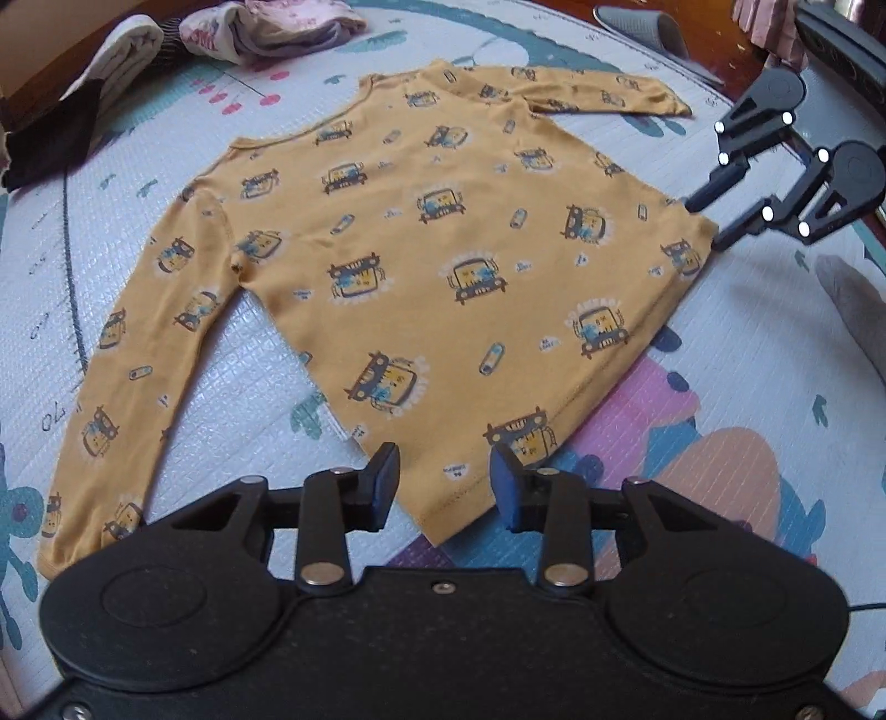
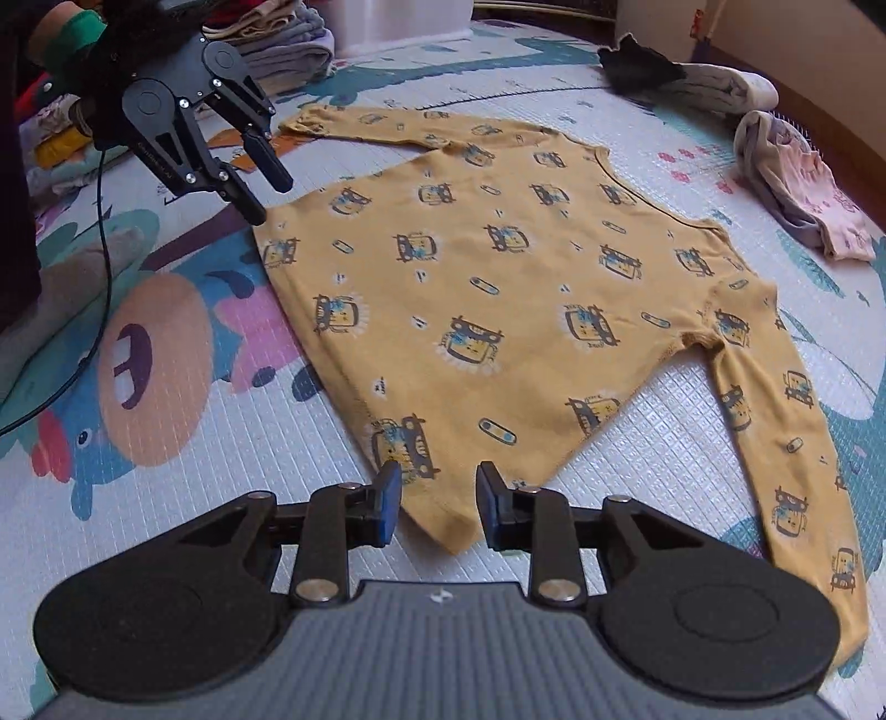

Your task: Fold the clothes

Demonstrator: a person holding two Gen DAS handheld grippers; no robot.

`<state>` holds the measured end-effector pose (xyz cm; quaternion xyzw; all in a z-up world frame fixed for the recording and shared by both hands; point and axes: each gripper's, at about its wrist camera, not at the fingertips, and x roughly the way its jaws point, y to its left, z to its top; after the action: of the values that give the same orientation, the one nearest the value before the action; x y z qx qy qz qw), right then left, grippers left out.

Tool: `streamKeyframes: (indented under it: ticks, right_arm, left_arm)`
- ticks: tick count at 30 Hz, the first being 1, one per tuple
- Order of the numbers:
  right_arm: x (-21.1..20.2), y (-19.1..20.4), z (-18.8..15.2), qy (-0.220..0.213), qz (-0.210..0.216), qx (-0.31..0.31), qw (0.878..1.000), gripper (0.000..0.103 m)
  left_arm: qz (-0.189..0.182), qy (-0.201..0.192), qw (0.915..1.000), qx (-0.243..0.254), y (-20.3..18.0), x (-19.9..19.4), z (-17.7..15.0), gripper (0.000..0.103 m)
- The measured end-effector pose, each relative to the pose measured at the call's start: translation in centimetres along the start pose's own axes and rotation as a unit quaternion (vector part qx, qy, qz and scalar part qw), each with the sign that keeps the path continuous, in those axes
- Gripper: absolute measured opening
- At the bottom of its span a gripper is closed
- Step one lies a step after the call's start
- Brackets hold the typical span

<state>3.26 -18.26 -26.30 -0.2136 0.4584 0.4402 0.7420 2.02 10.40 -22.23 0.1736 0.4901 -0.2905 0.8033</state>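
A yellow long-sleeved child's shirt (image 1: pixel 443 249) with a car print lies flat on the play mat, sleeves spread; it also shows in the right wrist view (image 2: pixel 498 288). My left gripper (image 1: pixel 446 484) is open and empty, hovering just over one bottom hem corner. My right gripper (image 2: pixel 434 501) is open and empty over the other hem corner. In the left wrist view the right gripper (image 1: pixel 706 221) sits at the far hem corner with its jaws apart. In the right wrist view the left gripper (image 2: pixel 271 199) sits at the opposite corner, open.
The colourful cartoon play mat (image 2: pixel 166 360) covers the floor. Folded and loose clothes (image 1: pixel 260 27) lie at the mat's far side, with more piles (image 2: pixel 288 50) and a pink garment (image 2: pixel 819 210). A grey slipper (image 1: pixel 642 27) lies at the far edge. A cable (image 2: pixel 99 194) hangs from the left gripper.
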Motion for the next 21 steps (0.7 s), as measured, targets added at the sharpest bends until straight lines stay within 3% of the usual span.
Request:
streamKeyframes:
  ticks: [4,6,9,12,14,16,18,21]
  right_arm:
    - [0.8,0.5,1.0,-0.005,0.012,-0.002,1.000,0.031]
    - [1.2,0.8,1.4,-0.008,0.018,-0.003,1.000,0.031]
    - [1.7,1.0,1.7,-0.013,0.029,-0.003,1.000,0.034]
    - [1.1,1.2,1.5,-0.002,0.028,-0.003,1.000,0.036]
    - [0.0,1.0,0.9,-0.011,0.032,0.014,0.999,0.036]
    - [-1.1,0.5,0.3,-0.017,0.030,0.035,0.999,0.036]
    - [-1.9,0.1,-0.3,-0.021,0.023,0.050,0.998,0.036]
    - [-2.8,-0.4,-1.0,-0.026,0.017,0.061,0.998,0.036]
  left_arm:
    - [0.017,-0.037,0.9992,-0.007,1.3,0.6,2.2,0.035]
    - [0.020,-0.031,0.9993,0.008,1.1,1.3,2.6,0.035]
    - [0.041,0.011,0.9989,0.021,0.8,3.6,1.5,0.037]
    - [0.032,0.009,0.9991,-0.027,2.1,2.0,0.7,0.037]
    - [0.055,-0.012,0.9959,-0.071,3.8,0.4,0.1,0.036]
    - [0.113,-0.029,0.9862,-0.117,6.4,-0.9,-0.9,0.035]
    - [0.159,-0.032,0.9707,-0.177,9.6,-1.5,-2.3,0.034]
    - [0.158,0.016,0.9528,-0.258,14.1,0.5,-4.2,0.036]
